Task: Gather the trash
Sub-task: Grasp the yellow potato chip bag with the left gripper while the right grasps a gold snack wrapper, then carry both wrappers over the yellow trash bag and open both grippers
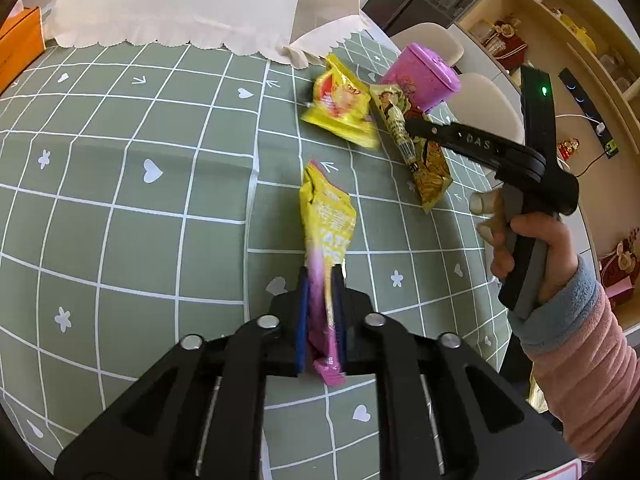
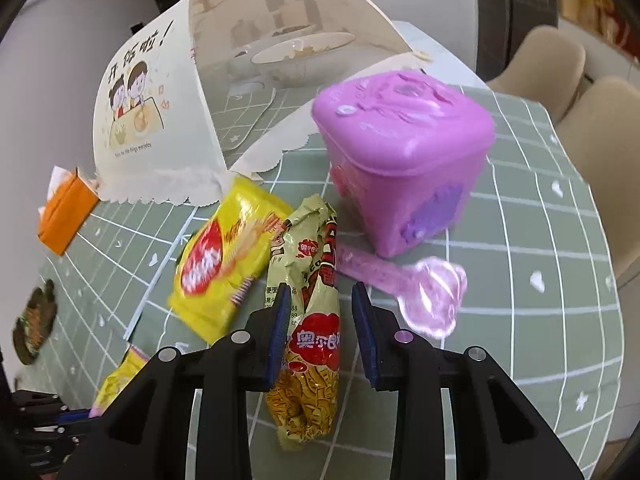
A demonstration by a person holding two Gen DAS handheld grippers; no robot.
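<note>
My left gripper is shut on a yellow and pink snack wrapper and holds it above the green checked tablecloth. My right gripper is open, its pads either side of a green-gold noodle snack packet lying on the cloth; the packet also shows in the left wrist view. A yellow and red chip bag lies just left of it, seen too in the left wrist view. A small pink lidded bin stands behind, also in the left wrist view.
A white mesh food cover stands at the back of the table. An orange tissue box sits at the left. A clear pink spoon lies by the bin. Beige chairs and shelves are past the table's right edge.
</note>
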